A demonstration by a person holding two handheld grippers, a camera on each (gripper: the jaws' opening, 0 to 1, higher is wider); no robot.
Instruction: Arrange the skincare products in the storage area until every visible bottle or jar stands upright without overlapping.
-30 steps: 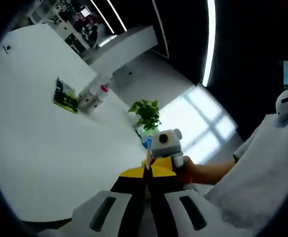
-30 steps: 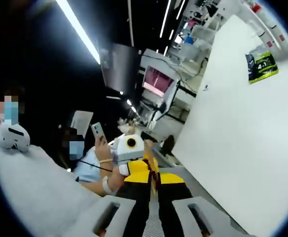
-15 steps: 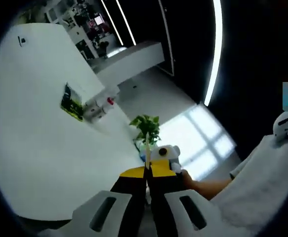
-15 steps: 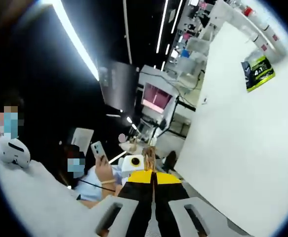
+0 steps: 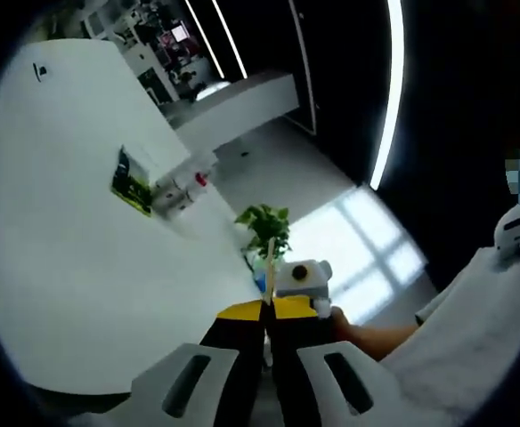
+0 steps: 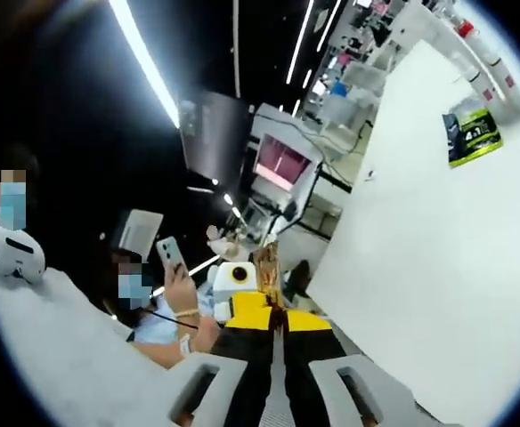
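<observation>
Left gripper view: broad white desk [image 5: 73, 258] takes up the left side, tilted in frame. On it, a flat green-and-black sachet [image 5: 130, 181]. Just right of the sachet, at the desk's far edge, a small cluster of white bottles with a red cap [image 5: 182, 187], touching each other; upright or lying, too small to tell. Right of and below the sachet, off the desk, a green potted plant [image 5: 264, 224]. At bottom centre the left gripper [image 5: 266, 307], black-and-yellow jaws pressed together, nothing between them. Just right of it the right gripper [image 5: 303, 283] comes in, held by a hand [image 5: 340, 322] in a white sleeve [image 5: 460, 342].

Right gripper view: person in white at the left edge, seated person holding up a phone [image 6: 167, 253]. Bottom centre, right gripper [image 6: 276, 322], jaws pressed together, holding nothing. Left gripper [image 6: 239, 283] sits just left of it. Desk [image 6: 438, 267] on the right, the sachet [image 6: 474, 133] near its far end, bottles [image 6: 484, 62] beyond the sachet along the edge.
</observation>
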